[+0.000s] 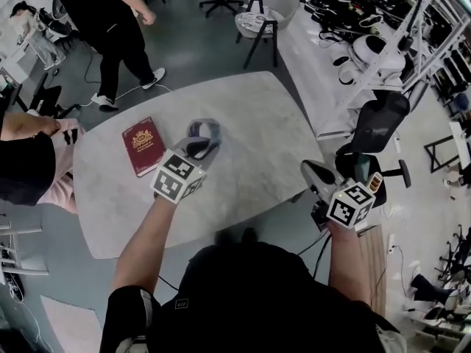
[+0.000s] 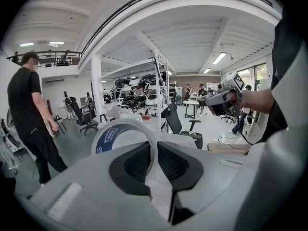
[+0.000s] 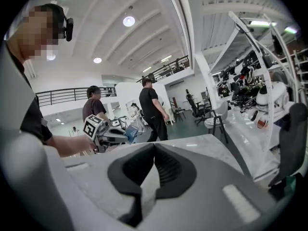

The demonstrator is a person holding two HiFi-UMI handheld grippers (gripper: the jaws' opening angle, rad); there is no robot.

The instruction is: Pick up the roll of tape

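Note:
The roll of tape [image 1: 207, 132] is a clear ring with a blue-printed core, held up above the white oval table [image 1: 257, 153]. My left gripper [image 1: 199, 146] is shut on it. In the left gripper view the roll [image 2: 118, 136] stands on edge, its wall pinched between the two dark pads, and my left gripper [image 2: 154, 150] points out over the room. My right gripper [image 1: 313, 172] hovers off the table's right edge. In the right gripper view my right gripper [image 3: 153, 149] has its jaws together and empty, and the tape [image 3: 130, 133] shows far off in the left gripper.
A red book [image 1: 143, 146] lies on the table's left part. One person [image 1: 110, 20] stands beyond the table and another [image 1: 29, 160] sits at its left end. A black office chair [image 1: 379, 123] and shelves of equipment [image 1: 383, 28] are on the right.

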